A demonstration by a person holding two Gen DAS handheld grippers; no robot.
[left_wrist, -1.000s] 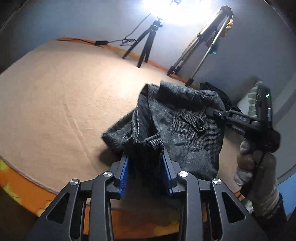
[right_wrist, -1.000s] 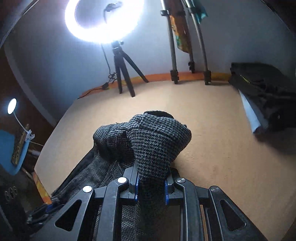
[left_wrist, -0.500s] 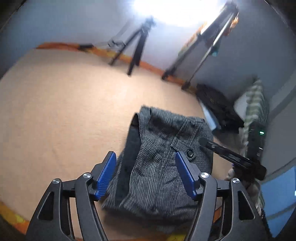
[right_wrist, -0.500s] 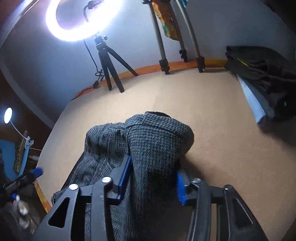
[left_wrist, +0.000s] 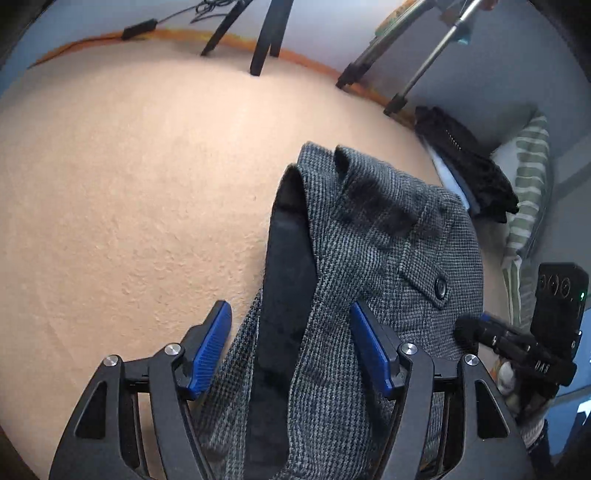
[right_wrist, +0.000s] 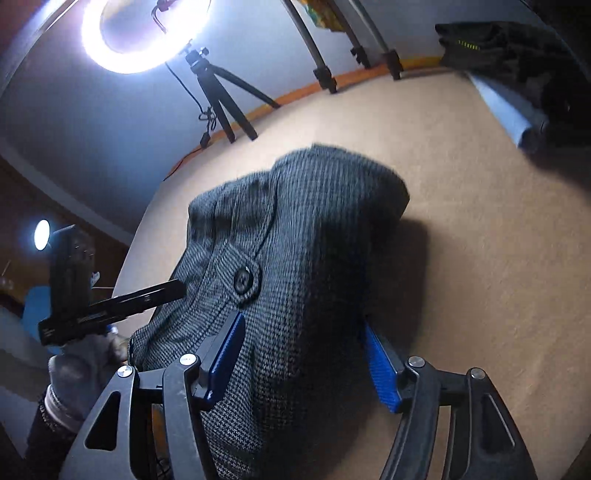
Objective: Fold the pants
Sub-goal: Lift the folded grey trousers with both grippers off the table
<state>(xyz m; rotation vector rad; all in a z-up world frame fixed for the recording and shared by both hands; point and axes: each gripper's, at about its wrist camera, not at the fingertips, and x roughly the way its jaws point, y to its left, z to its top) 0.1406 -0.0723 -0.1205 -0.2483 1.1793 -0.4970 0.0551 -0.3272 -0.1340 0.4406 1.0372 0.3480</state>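
Releasing: both grippers spread apart, jaws just been opening, grey cloth lying loose between the blue pads, not pinched.
Pants (left_wrist: 376, 236): grey checked, bunched in a folded heap on the tan surface (left_wrist: 129, 184), centre to lower right of the left view; centre of the right view (right_wrist: 306, 258).
Left gripper (left_wrist: 291, 350): lower middle of the left view, jaws wide, dark inner lining and a fold edge running between them without pressure from either pad.
Right gripper (right_wrist: 303, 358): lower middle of the right view, jaws wide; hump of cloth fills the gap and hides most of the right pad, contact there not clear.
Right gripper from the other side (left_wrist: 476, 330): lower right of the left view, tip at the edge of the pants near the button (left_wrist: 440, 287).
Left gripper from the other side (right_wrist: 177, 290): left of the right view, tip at the pocket flap beside the same button (right_wrist: 242, 280).
Reason for the hold: each gripper at one side of the heap, likely so that the fold drops evenly once let go.
Stage, as a judgement: one fold laid down, heap still puffy and uneven, smoothing or another fold probably needed.
Risk: loose top layer may spring back.
Background: ring light (right_wrist: 144, 33) upper left, tripod (right_wrist: 225, 99) beneath it, dark clothes pile (left_wrist: 465, 173) right of the left view.
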